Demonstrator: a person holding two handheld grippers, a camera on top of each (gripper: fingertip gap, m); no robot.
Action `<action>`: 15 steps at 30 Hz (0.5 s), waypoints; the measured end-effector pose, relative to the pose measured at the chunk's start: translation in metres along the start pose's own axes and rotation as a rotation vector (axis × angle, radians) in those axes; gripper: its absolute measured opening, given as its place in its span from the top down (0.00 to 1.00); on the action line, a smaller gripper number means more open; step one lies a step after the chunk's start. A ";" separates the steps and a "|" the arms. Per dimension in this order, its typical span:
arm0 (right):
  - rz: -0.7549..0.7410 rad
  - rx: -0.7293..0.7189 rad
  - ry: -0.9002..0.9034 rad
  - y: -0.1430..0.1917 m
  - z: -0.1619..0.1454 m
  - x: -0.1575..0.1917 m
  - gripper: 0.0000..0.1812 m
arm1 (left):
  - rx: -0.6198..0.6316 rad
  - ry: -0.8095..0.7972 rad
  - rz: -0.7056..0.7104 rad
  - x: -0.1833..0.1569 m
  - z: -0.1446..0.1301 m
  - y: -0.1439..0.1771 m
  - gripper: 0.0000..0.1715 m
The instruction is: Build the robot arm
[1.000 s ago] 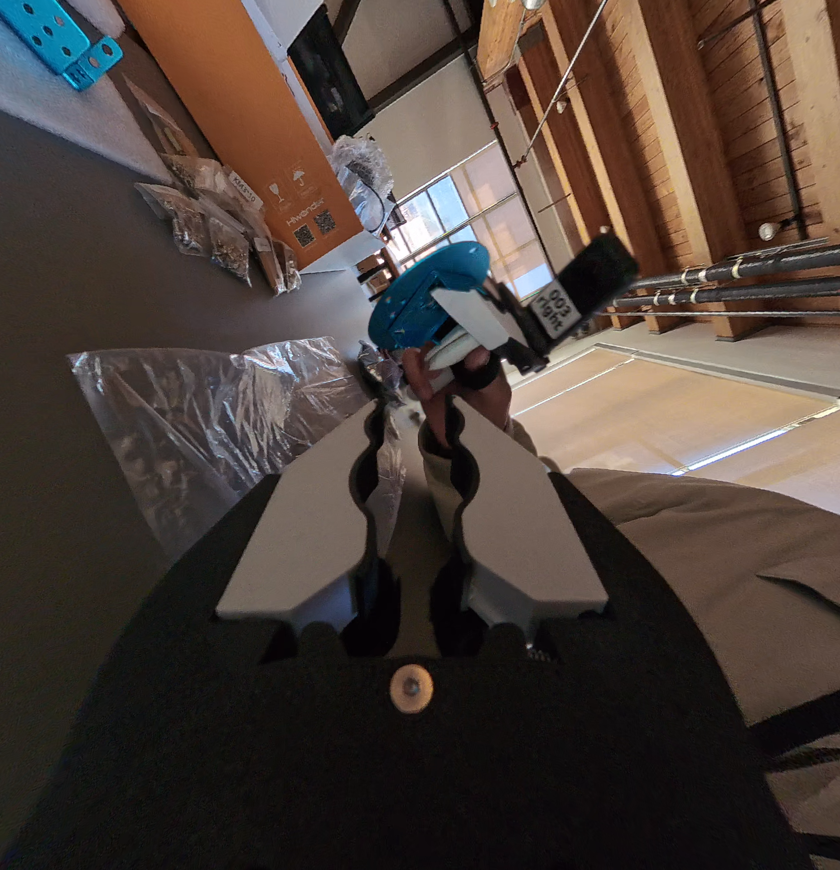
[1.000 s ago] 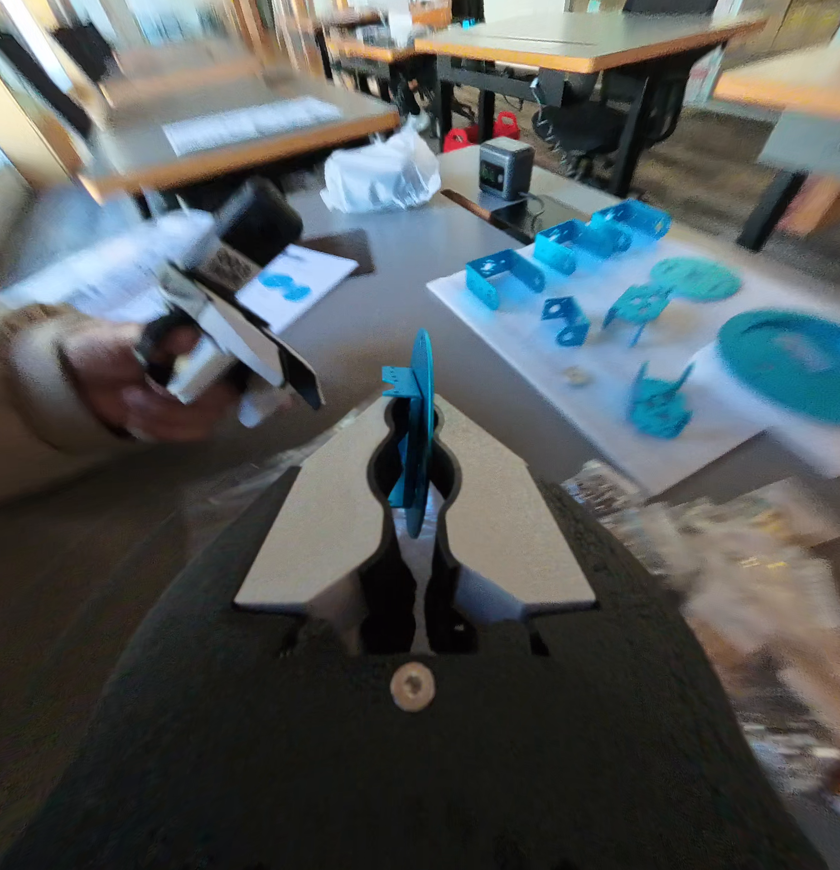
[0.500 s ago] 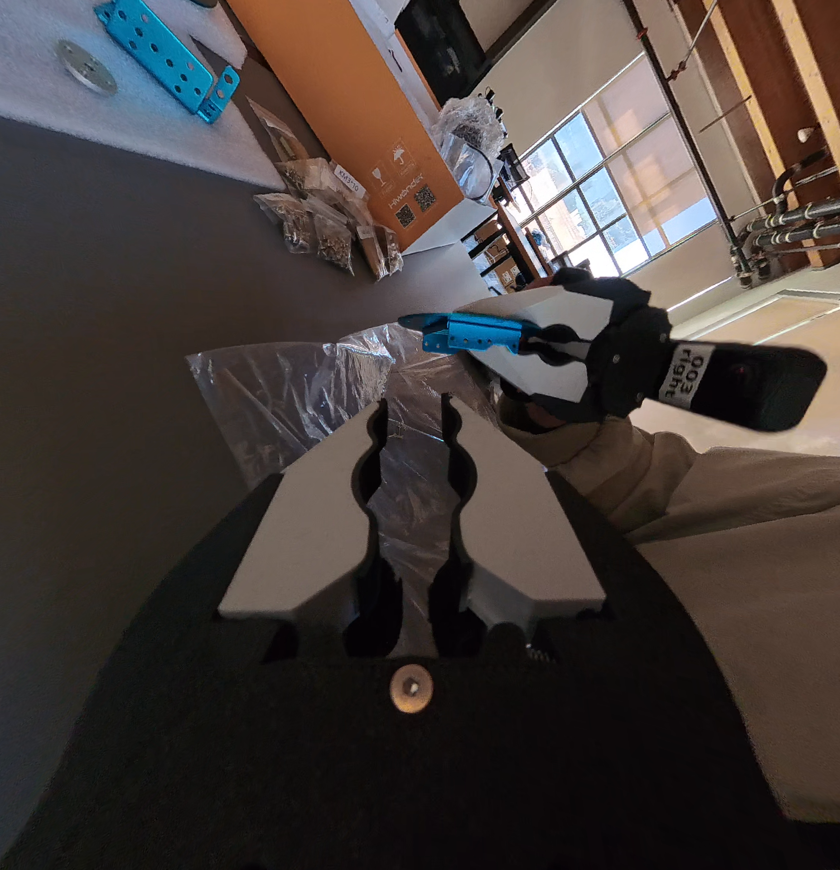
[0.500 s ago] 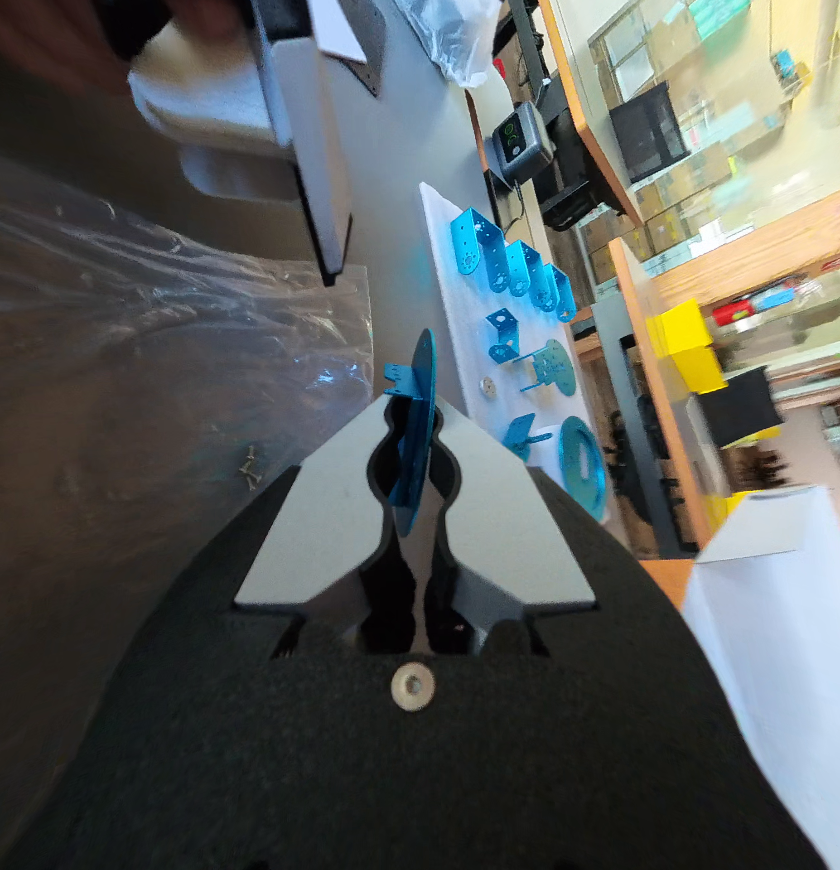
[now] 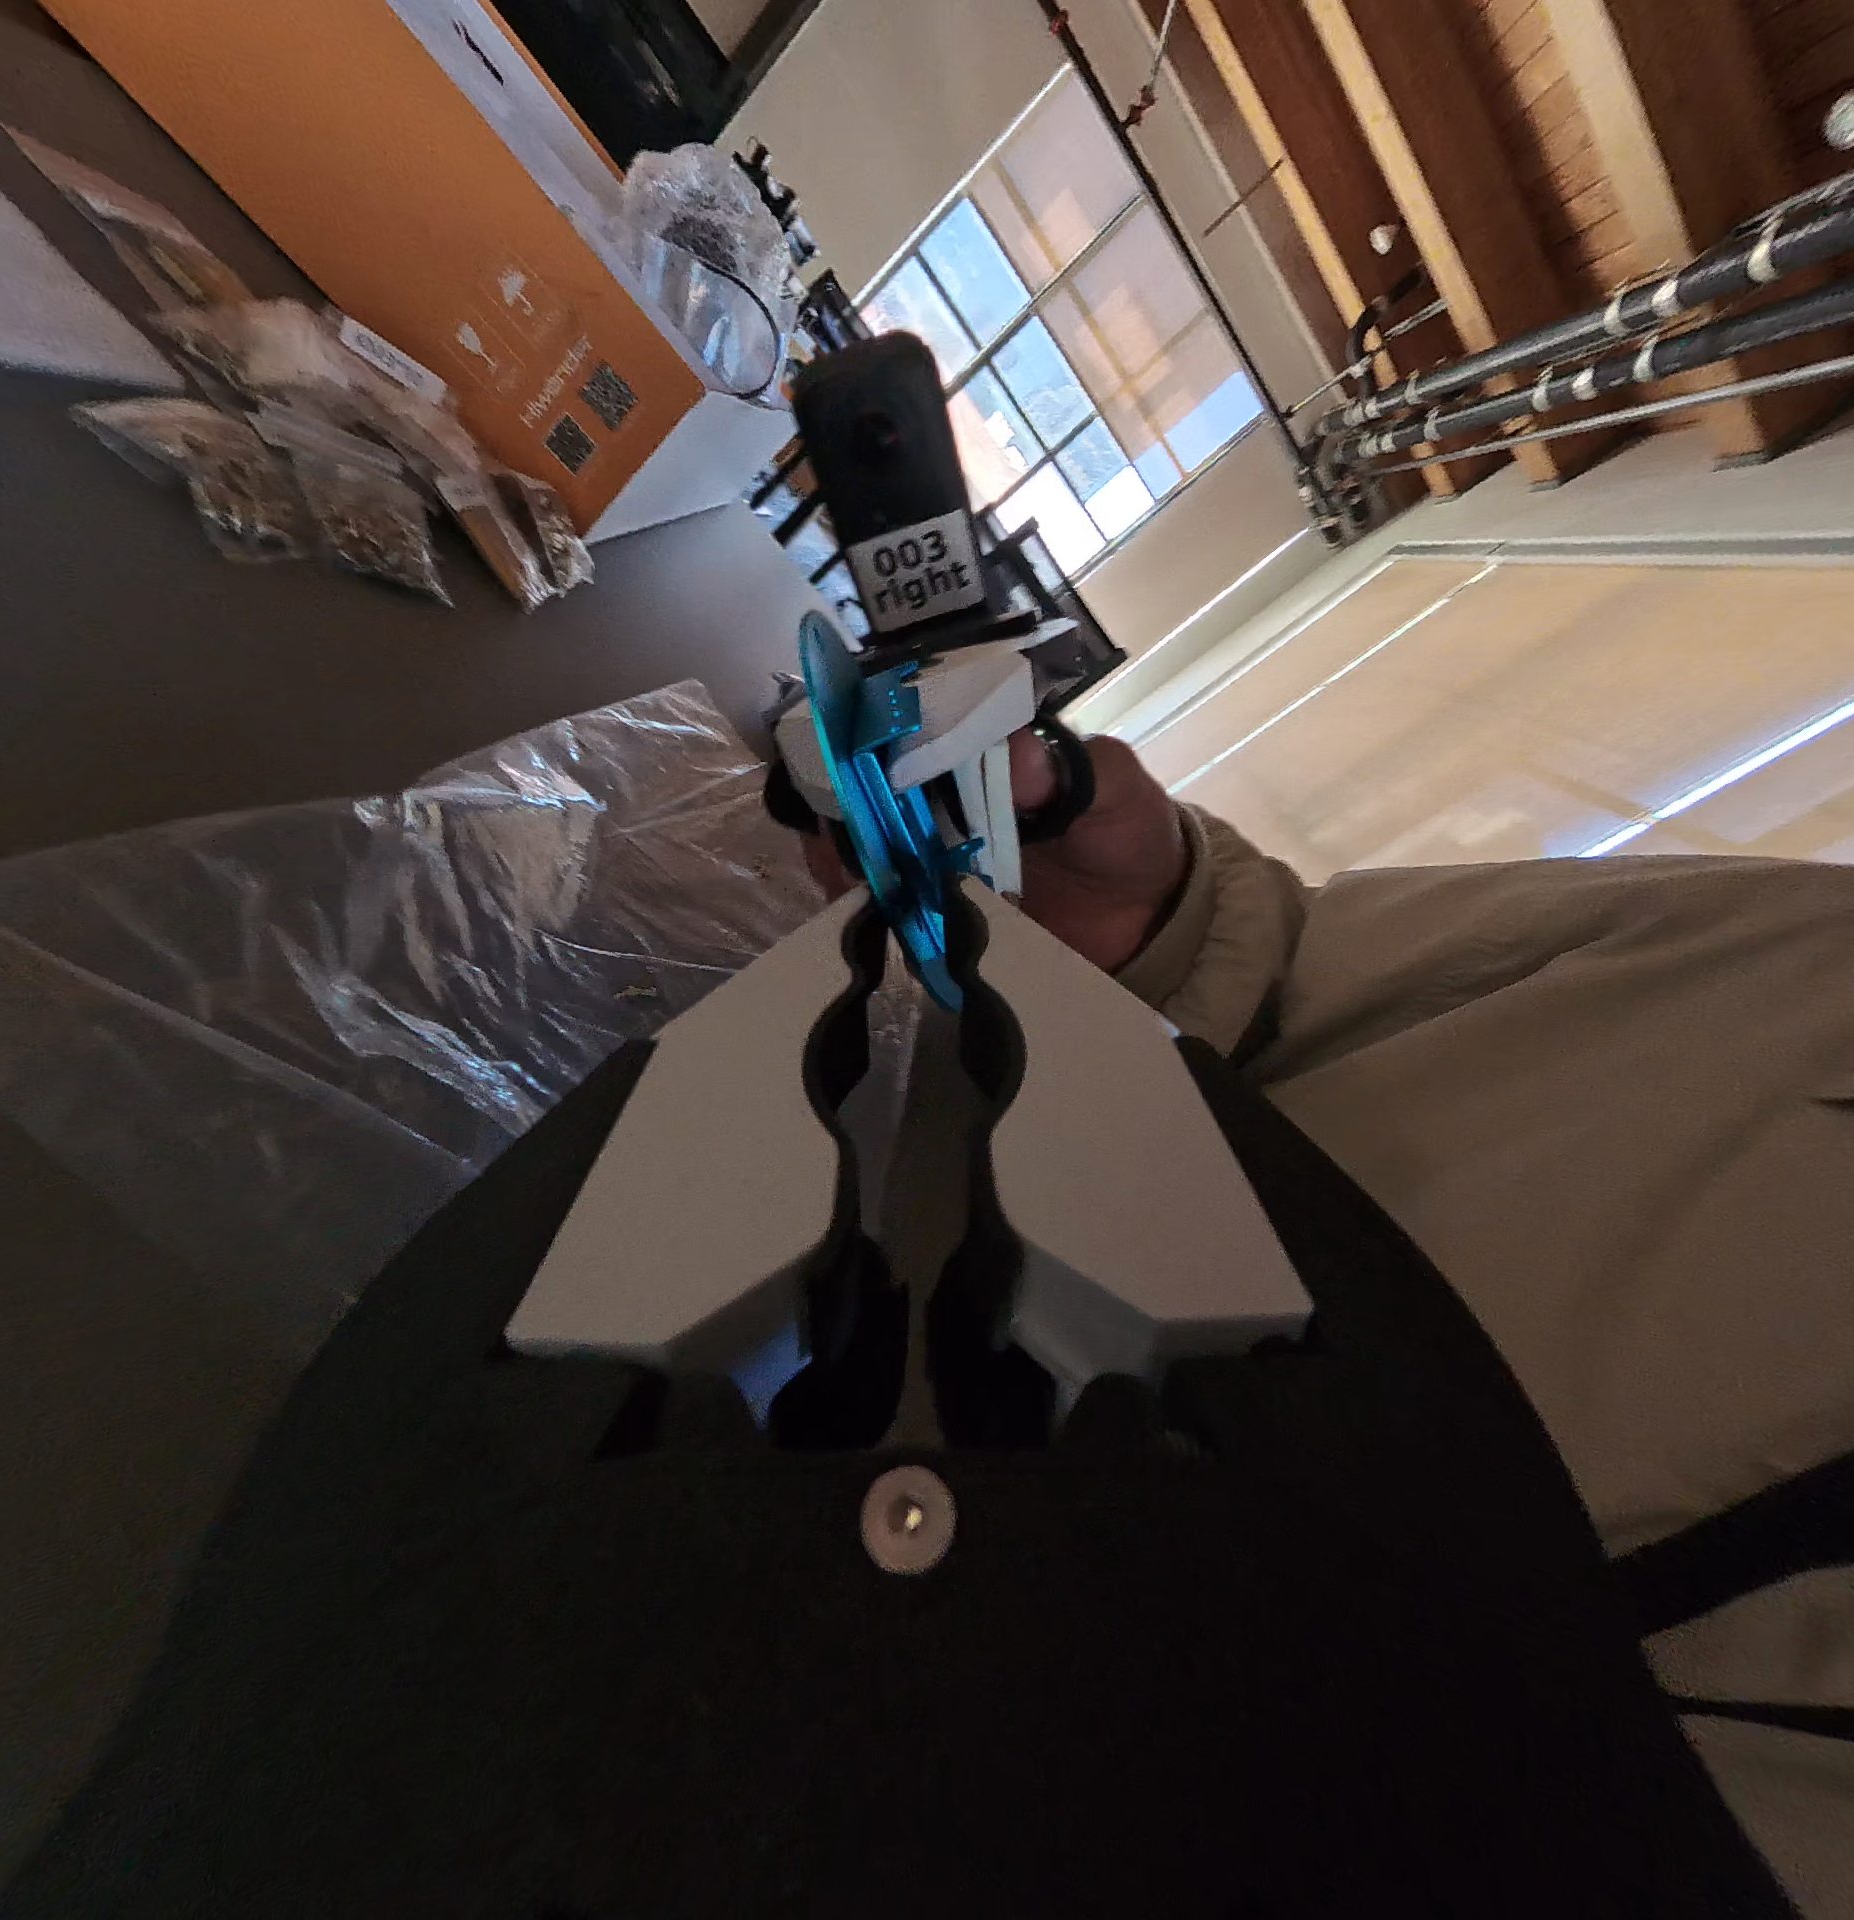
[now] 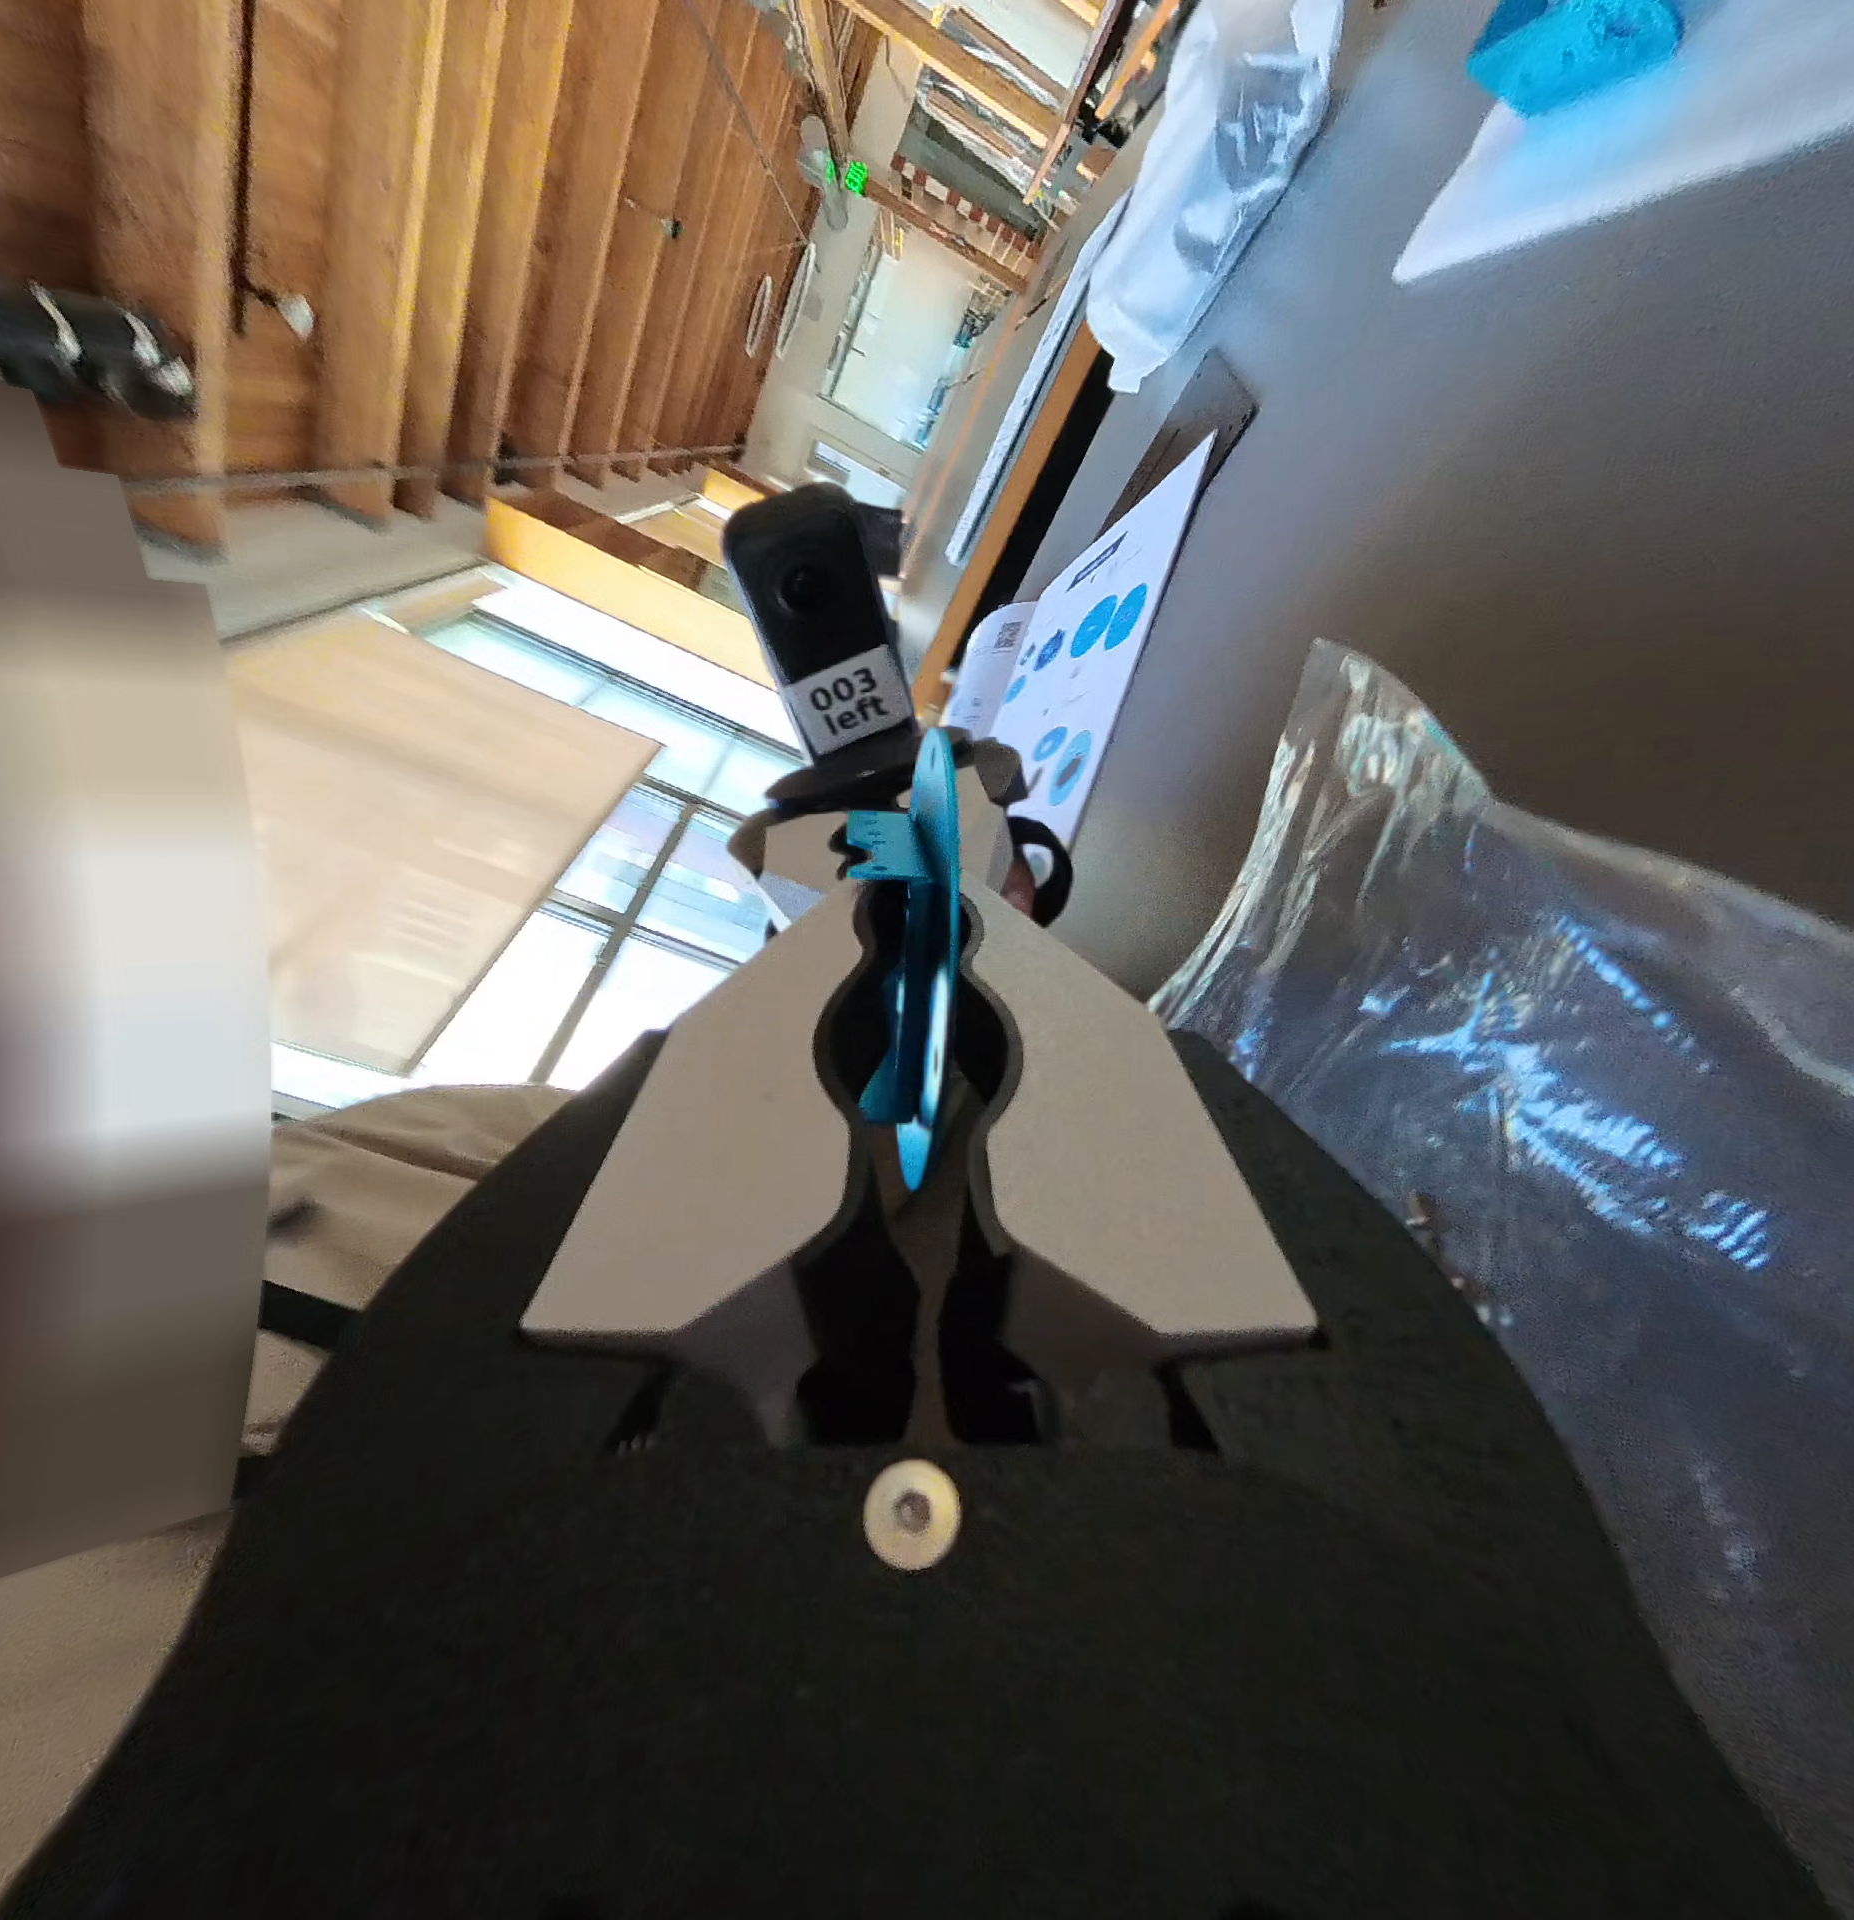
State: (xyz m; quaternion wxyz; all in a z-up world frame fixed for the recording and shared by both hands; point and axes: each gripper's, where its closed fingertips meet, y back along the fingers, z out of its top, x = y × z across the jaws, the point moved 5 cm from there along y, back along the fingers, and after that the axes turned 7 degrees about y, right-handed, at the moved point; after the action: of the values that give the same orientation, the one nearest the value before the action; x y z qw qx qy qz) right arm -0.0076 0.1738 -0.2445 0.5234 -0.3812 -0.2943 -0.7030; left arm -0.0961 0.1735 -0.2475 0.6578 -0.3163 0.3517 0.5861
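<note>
My two wrist cams are facing each other close up, both rolled sideways, sharing the blue disc (image 5: 881,821) (image 6: 928,935).

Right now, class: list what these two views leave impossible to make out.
Left wrist view: whether the left gripper grips the blue disc; its fingertips hide the contact.
Left wrist view: contents of the small bags; blurred.
Right wrist view: the blue part on the white sheet; blurred, cut by the top edge.

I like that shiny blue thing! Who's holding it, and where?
The right gripper pinches the blue disc by its edge. The disc's far edge sits between the left gripper's fingertips; whether that one grips it cannot be told.
</note>
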 end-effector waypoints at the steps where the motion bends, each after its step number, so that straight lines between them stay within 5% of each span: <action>1: 0.014 -0.014 -0.052 0.000 -0.001 -0.001 0.99 | -0.001 0.034 -0.022 0.000 0.000 0.000 0.95; 9: 0.047 -0.041 -0.163 0.005 0.000 -0.007 0.98 | -0.031 0.194 -0.104 0.005 0.002 0.004 0.99; 15: -0.077 -0.008 0.011 0.003 0.002 -0.005 0.98 | -0.040 0.245 -0.071 0.013 -0.001 0.006 1.00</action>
State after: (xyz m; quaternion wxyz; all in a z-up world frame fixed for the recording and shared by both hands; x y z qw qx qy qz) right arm -0.0030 0.1773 -0.2474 0.4959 -0.3679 -0.3032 -0.7258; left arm -0.1012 0.1810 -0.2592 0.6238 -0.4108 0.4065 0.5262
